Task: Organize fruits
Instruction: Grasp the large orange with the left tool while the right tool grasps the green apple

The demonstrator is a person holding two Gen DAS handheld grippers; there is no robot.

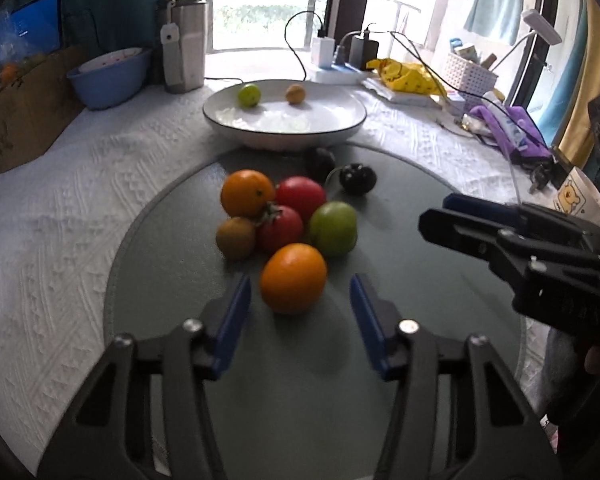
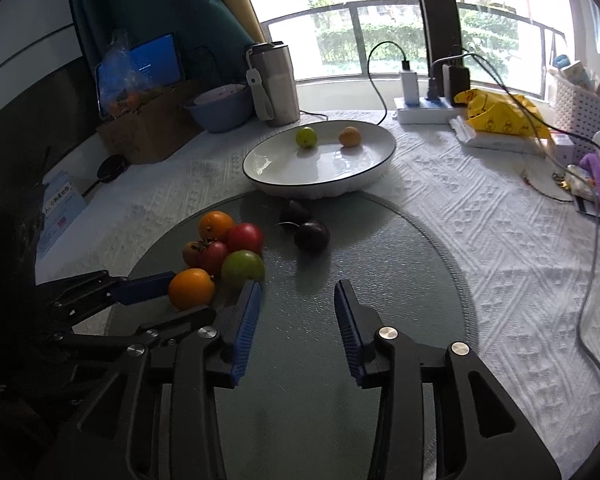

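Note:
A pile of fruit lies on a round glass mat: two oranges, two red tomatoes, a green fruit, a kiwi and two dark plums. My left gripper is open, its fingers on either side of the near orange. My right gripper is open and empty, just right of the pile; it also shows in the left wrist view. A white plate behind holds a small green fruit and a small orange fruit.
A blue bowl and a steel tumbler stand at the back left. A power strip with chargers, a yellow bag, a white basket and purple items crowd the back right. White cloth covers the table.

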